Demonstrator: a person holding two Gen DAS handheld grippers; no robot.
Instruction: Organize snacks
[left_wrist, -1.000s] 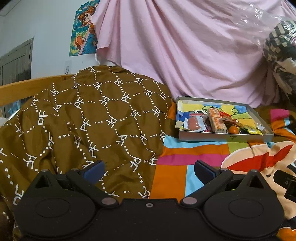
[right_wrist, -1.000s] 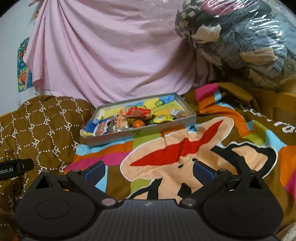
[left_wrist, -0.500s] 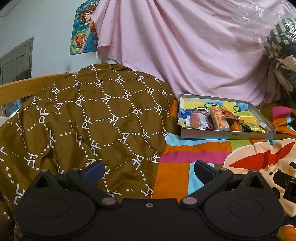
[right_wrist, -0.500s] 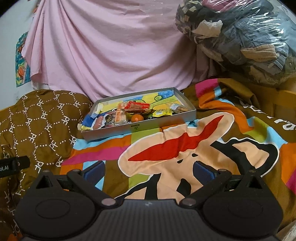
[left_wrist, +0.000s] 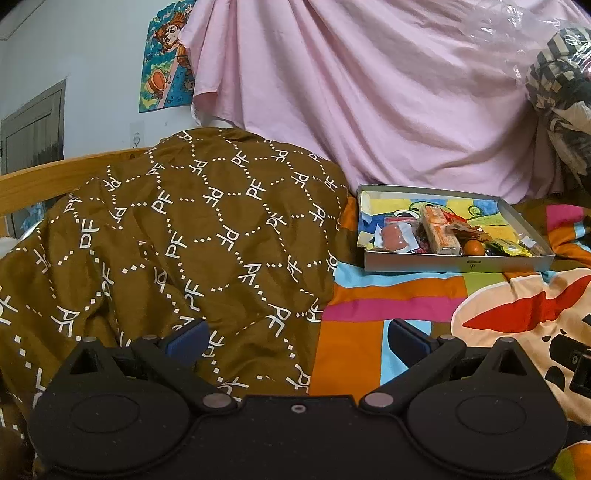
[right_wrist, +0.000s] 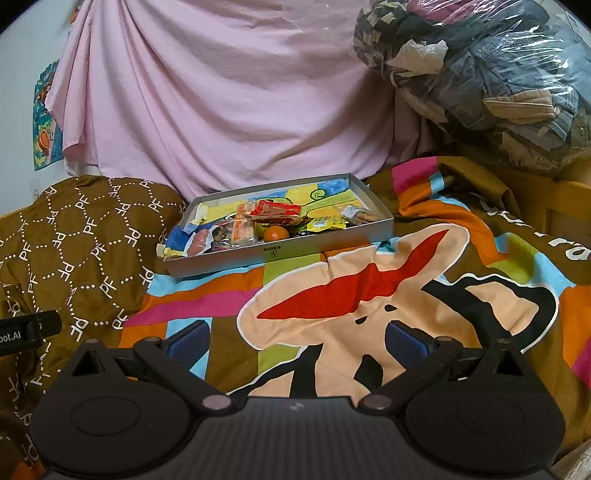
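Pink sheet (right_wrist: 221, 103) backs a colourful bedspread (right_wrist: 332, 295); the grey snack tray (right_wrist: 280, 251) lies well beyond both the left gripper (left_wrist: 295, 339) and right gripper (right_wrist: 295, 341), each spread and empty.

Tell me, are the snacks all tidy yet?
Not yet. The snacks lie jumbled in the grey tray on the blanket. Nothing is in hand: the left tool and right tool are open, short of the tray. All the sorting is left.

A colourful bedspread (right_wrist: 369, 295) carries the snack tray (right_wrist: 258, 254) and brown blanket (left_wrist: 184, 240).
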